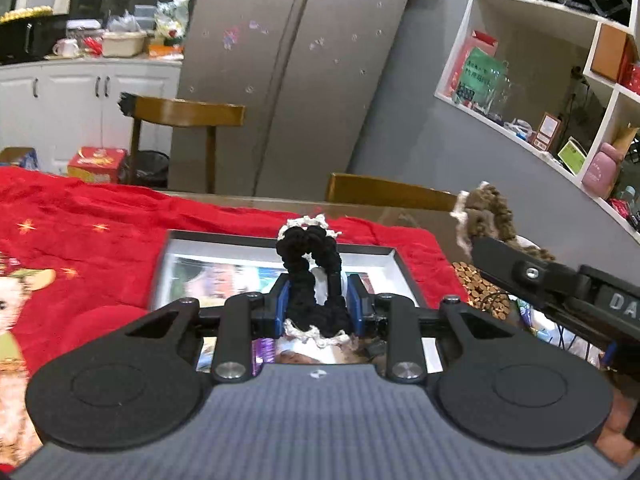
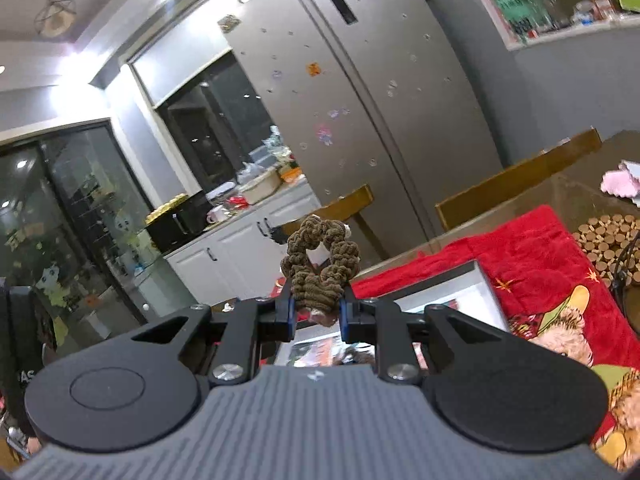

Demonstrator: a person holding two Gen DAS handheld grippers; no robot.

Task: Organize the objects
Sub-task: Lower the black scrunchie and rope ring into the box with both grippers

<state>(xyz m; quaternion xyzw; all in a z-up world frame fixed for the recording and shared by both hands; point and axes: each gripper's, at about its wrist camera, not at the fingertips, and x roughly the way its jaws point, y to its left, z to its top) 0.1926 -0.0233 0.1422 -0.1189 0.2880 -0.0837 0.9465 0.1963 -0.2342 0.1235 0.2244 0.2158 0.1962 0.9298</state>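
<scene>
Left claw (image 1: 316,304) clamps a black scrunchie (image 1: 310,276) with white trim, lifted above the framed picture (image 1: 180,264) lying on the red blanket (image 1: 80,216). Right claw (image 2: 318,312) pinches a brown scrunchie (image 2: 320,264) the same way, raised clear of the tabletop (image 2: 560,192), likely for carrying both off together to one spot.

A tall steel double-door fridge (image 1: 288,72) fills the upper centre of the frame against a grey wall (image 1: 404,92). White cabinets (image 1: 80,96) with a cluttered counter sit upper left, beside dark sliding glass doors (image 2: 60,220). White open shelving (image 1: 560,92) curves down the right edge. Wooden chairs (image 1: 188,114) stand mid-frame, and bright ceiling light (image 2: 72,64) glares upper left.
</scene>
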